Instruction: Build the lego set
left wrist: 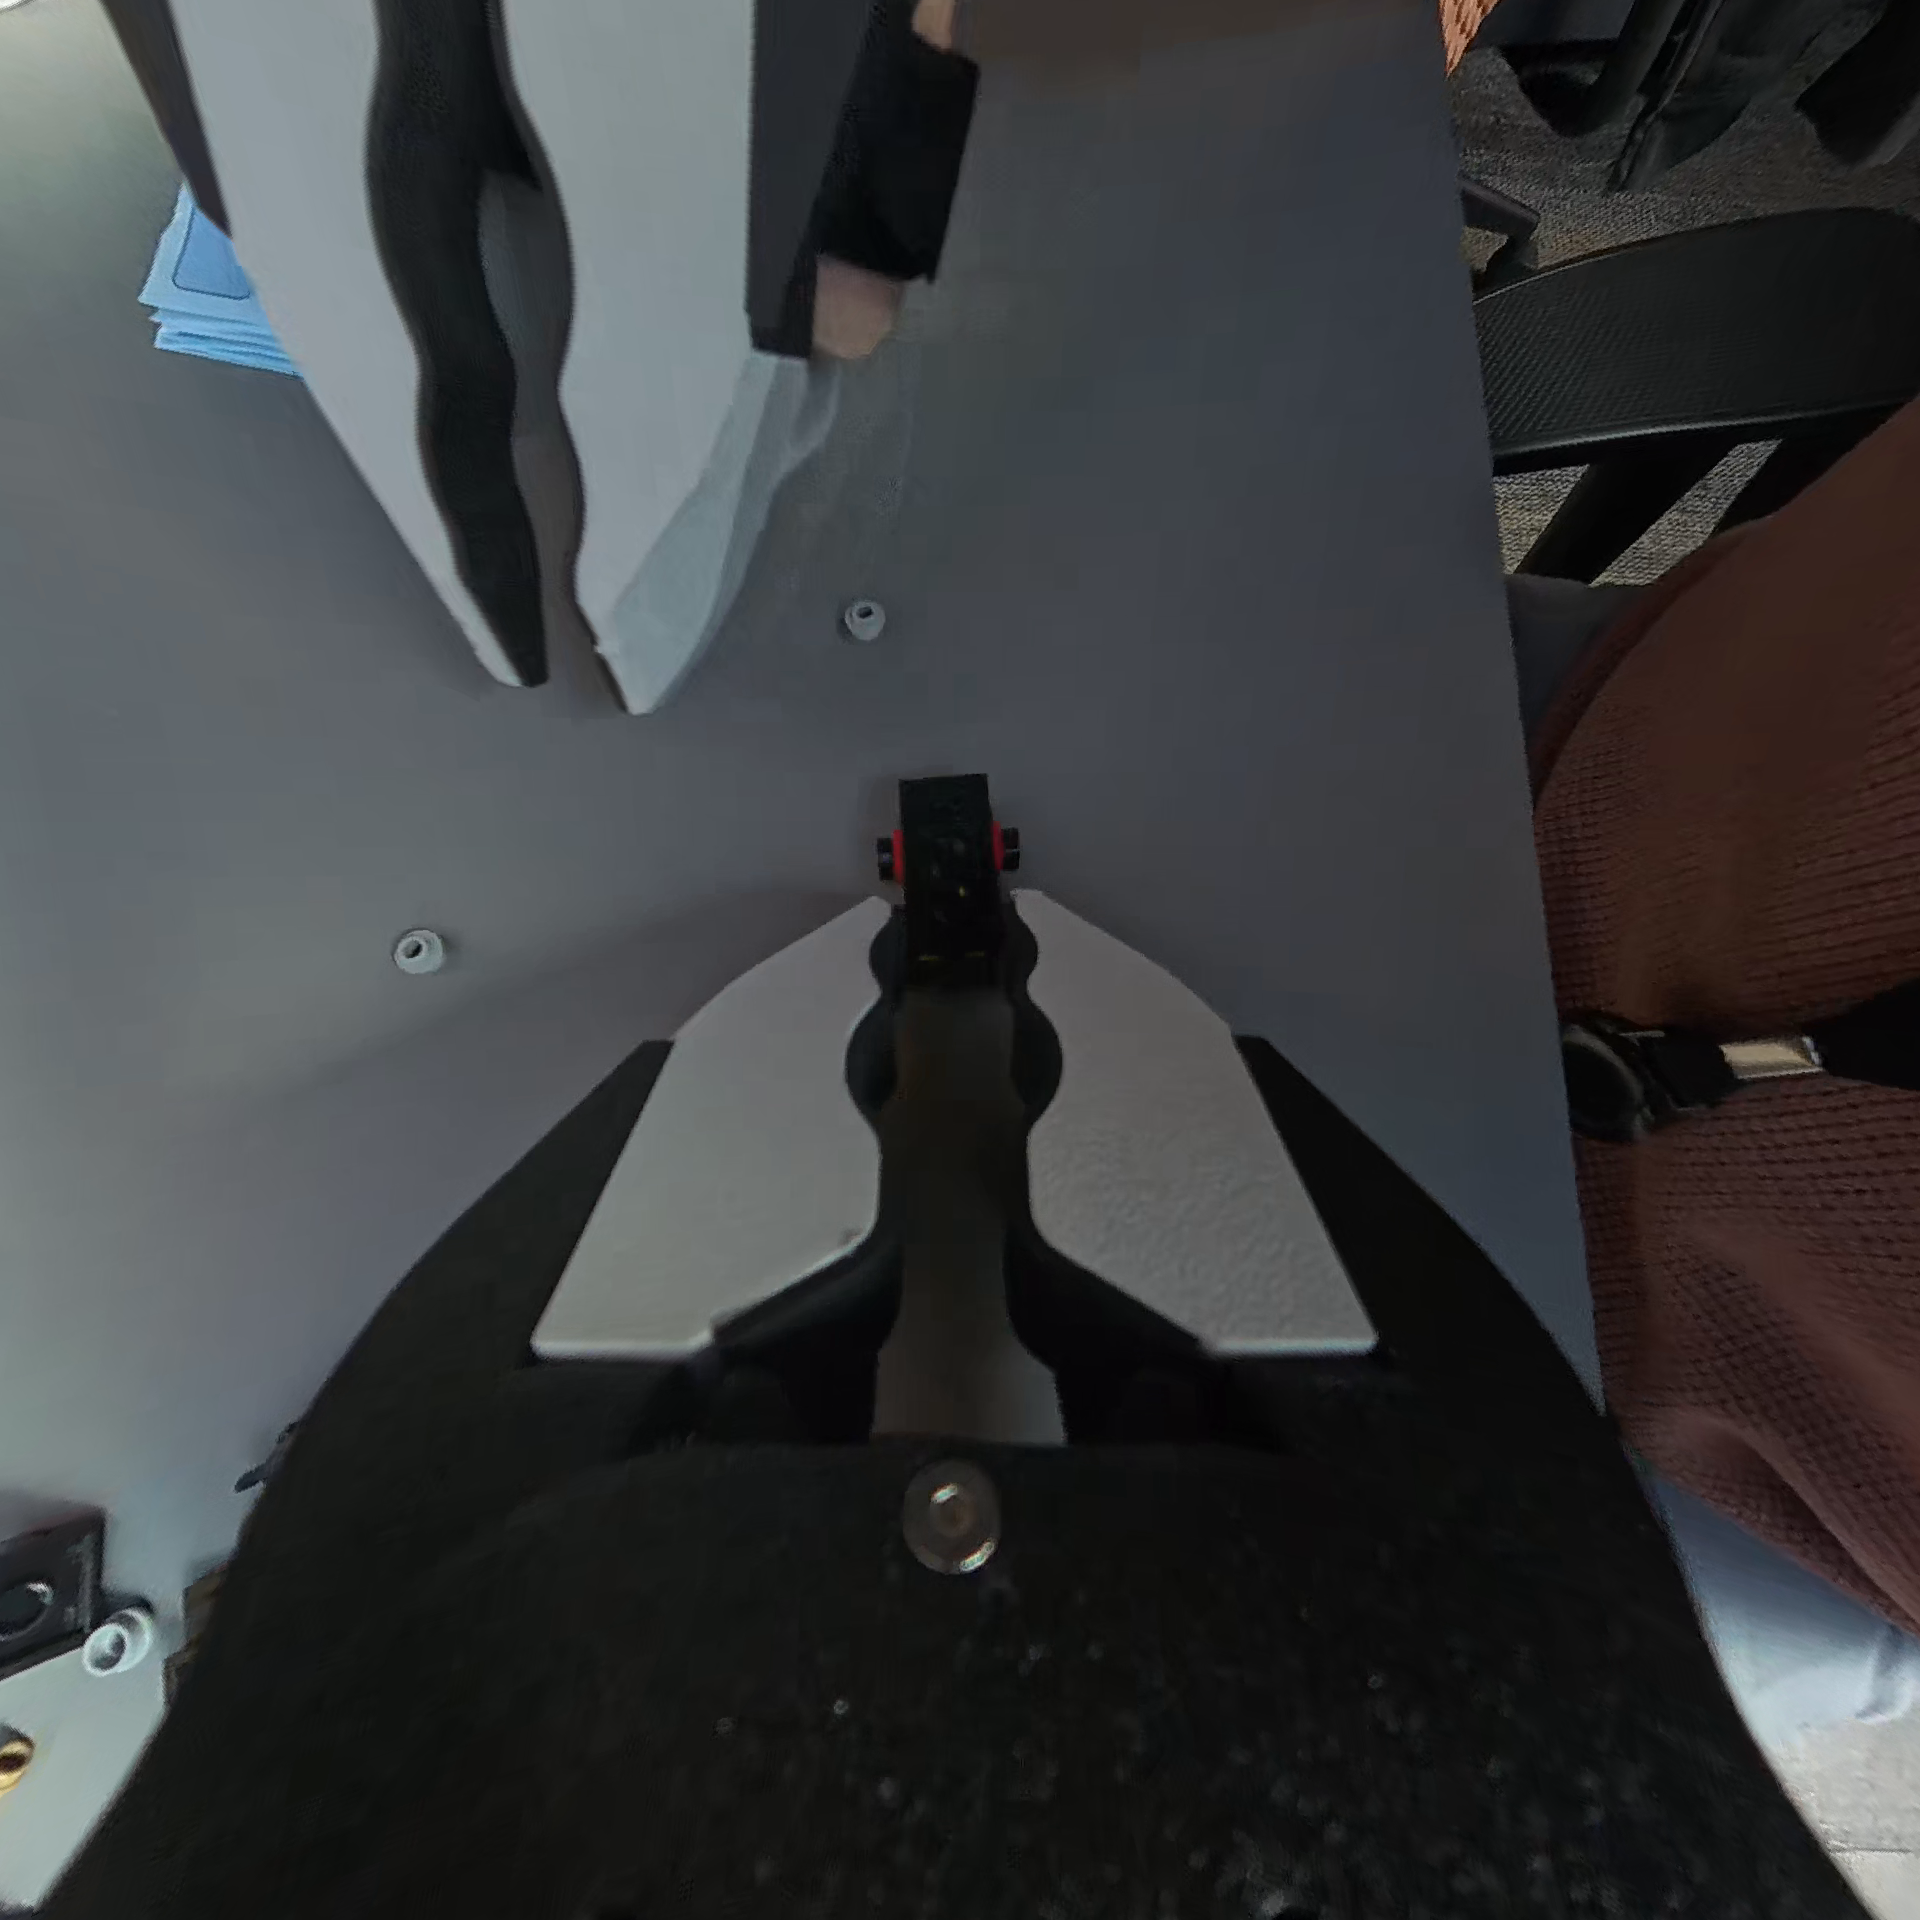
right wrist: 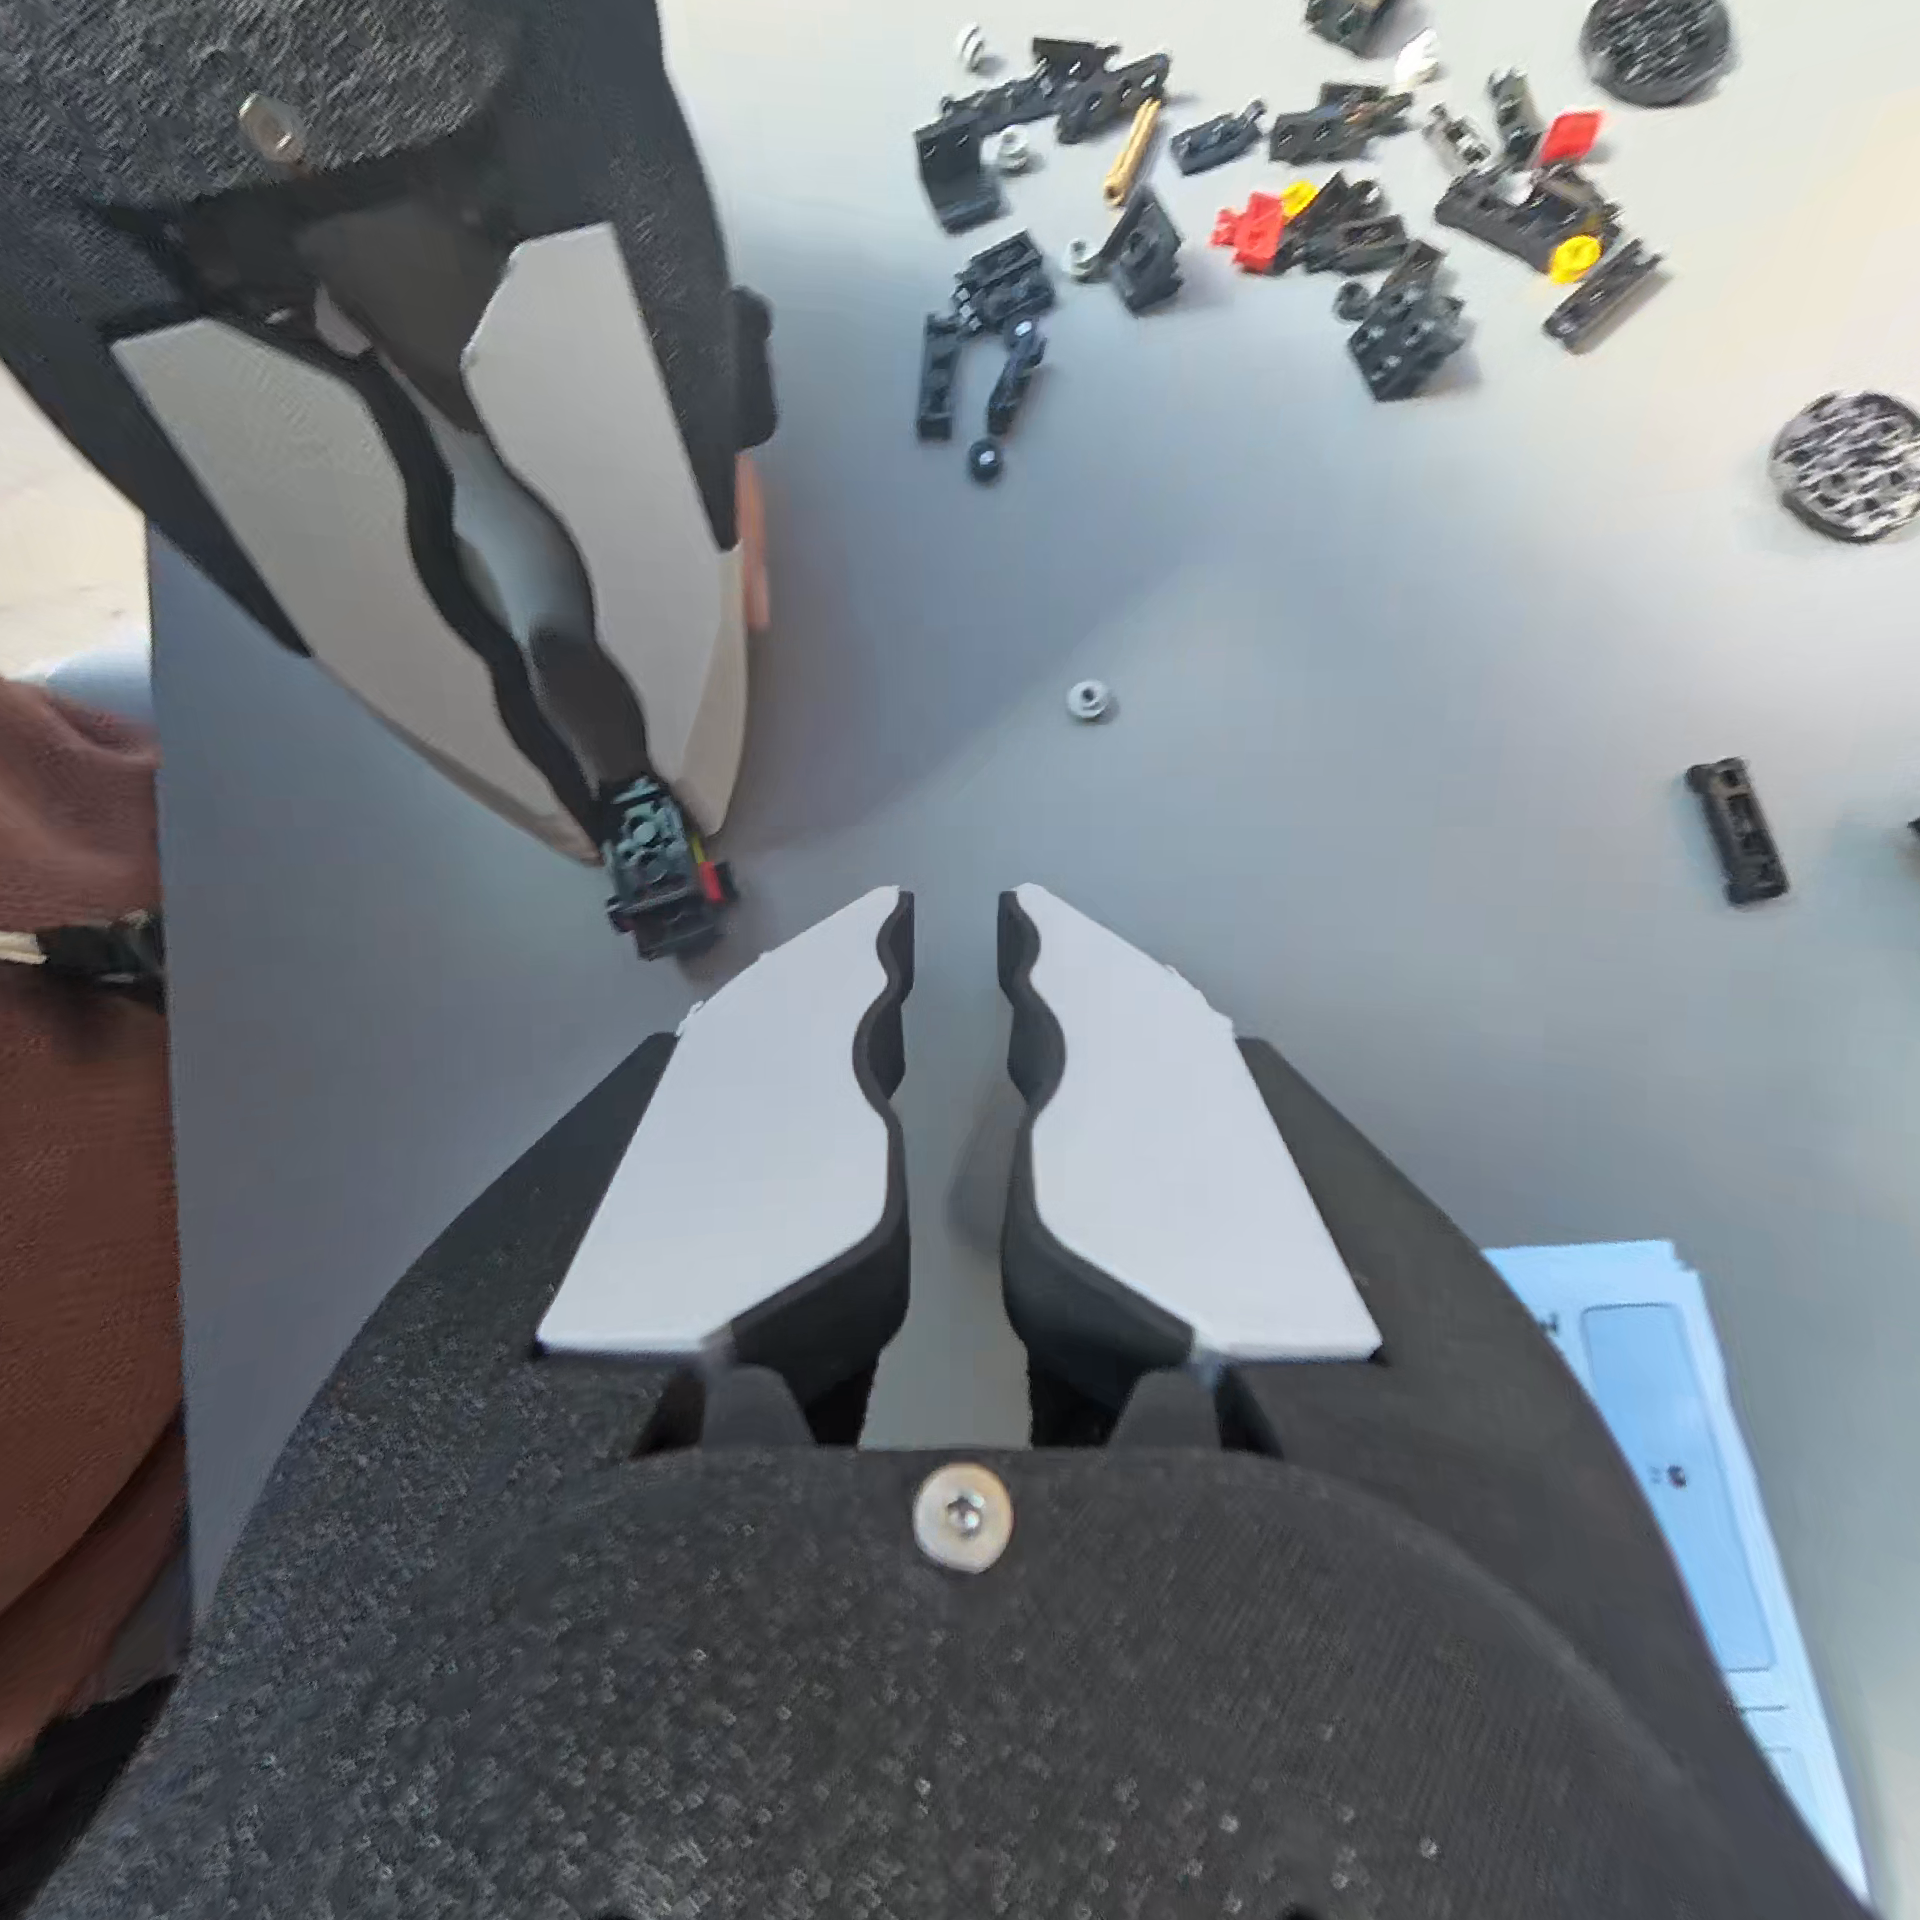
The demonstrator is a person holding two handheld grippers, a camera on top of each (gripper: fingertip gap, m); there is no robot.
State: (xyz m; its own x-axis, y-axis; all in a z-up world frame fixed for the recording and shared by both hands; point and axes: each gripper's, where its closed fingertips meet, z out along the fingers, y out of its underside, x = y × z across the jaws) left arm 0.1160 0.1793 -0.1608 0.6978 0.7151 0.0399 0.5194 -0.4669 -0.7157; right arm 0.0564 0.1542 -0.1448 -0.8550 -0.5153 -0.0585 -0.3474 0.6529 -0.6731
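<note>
My left gripper (left wrist: 951, 914) is shut on a small black lego assembly (left wrist: 943, 852) with red pins on both sides. It holds the assembly low over the grey table (left wrist: 1195, 623). In the right wrist view the left gripper (right wrist: 649, 826) comes in from the upper left with the assembly (right wrist: 665, 883) at its tips. My right gripper (right wrist: 956, 914) is open by a narrow gap and empty, just right of the assembly. It shows in the left wrist view (left wrist: 571, 681) at the upper left.
A pile of loose black, red and yellow lego parts (right wrist: 1299, 218) lies at the far right. Two round tyres (right wrist: 1844, 478) (right wrist: 1657, 36), a black beam (right wrist: 1737, 831) and small grey round pieces (right wrist: 1089, 699) (left wrist: 419, 951) lie about. A blue booklet (right wrist: 1683, 1507) is near right. A person's brown sleeve (left wrist: 1745, 935) is along the table edge. There is about 7 centimeters between the tips of the two grippers.
</note>
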